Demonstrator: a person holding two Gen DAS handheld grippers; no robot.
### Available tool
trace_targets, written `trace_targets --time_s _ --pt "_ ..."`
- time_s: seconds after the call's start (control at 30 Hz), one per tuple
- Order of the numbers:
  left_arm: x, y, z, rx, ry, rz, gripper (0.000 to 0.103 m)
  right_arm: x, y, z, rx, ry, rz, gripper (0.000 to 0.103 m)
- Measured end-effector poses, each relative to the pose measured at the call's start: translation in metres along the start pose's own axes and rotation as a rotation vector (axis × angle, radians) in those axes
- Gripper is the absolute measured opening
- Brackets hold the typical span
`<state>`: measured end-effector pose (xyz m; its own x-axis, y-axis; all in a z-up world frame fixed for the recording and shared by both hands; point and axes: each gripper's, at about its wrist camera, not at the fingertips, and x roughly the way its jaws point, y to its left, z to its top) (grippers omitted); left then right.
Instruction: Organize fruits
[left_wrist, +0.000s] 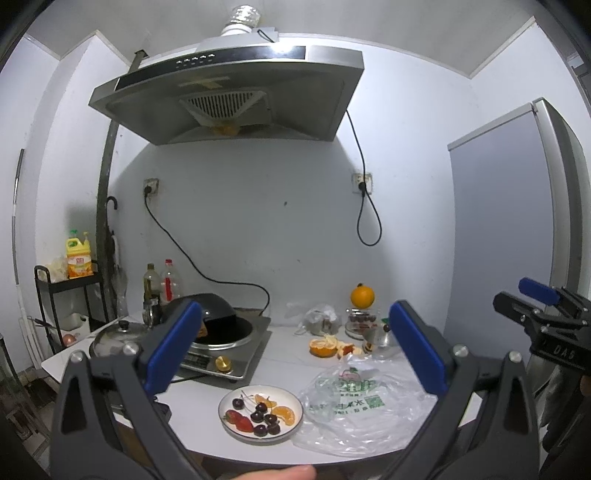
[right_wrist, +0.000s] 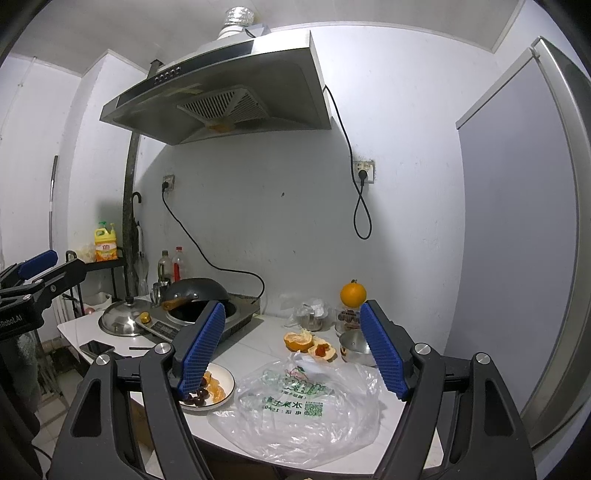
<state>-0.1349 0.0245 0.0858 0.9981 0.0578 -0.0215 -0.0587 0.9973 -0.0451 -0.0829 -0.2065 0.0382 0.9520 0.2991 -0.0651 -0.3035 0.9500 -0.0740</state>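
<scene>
Both grippers hang level over the counter edge, left gripper (left_wrist: 295, 347) and right gripper (right_wrist: 291, 350) spread wide with nothing between the pads. Just ahead sits a white plate (left_wrist: 288, 397) with cherries (left_wrist: 263, 419), a strawberry (left_wrist: 238, 420) and orange segments (left_wrist: 286, 413), touching a crumpled plastic bag (left_wrist: 364, 410). A whole orange (left_wrist: 362, 295) sits farther back.

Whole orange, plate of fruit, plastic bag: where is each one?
Whole orange (left_wrist: 362, 295), left wrist view, middle of its skin.
Plate of fruit (left_wrist: 291, 398), left wrist view, bare right rim.
Plastic bag (right_wrist: 306, 402), right wrist view, its printed middle.
</scene>
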Motion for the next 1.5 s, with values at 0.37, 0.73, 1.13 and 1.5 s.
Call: trace_targets --time_s 0.37,0.73,1.13,1.5 --pt "0.001 0.0014 -0.0006 -0.002 0.002 -0.004 0.102 0.0 0.0003 -0.0002 0.001 0.003 0.0 0.078" --pt "0.0024 -0.0018 -0.0021 0.002 0.004 -0.015 0.102 0.0003 0.0004 -0.0004 0.001 0.004 0.0 0.078" --pt "0.0051 -0.0034 -0.0039 0.002 0.01 -0.025 0.102 0.0003 -0.0002 0.0001 0.001 0.005 0.001 0.078" --pt "0.0049 -0.0018 -0.006 -0.012 0.011 -0.027 0.102 -0.0001 0.0009 -0.0009 0.0 0.009 0.0 0.078"
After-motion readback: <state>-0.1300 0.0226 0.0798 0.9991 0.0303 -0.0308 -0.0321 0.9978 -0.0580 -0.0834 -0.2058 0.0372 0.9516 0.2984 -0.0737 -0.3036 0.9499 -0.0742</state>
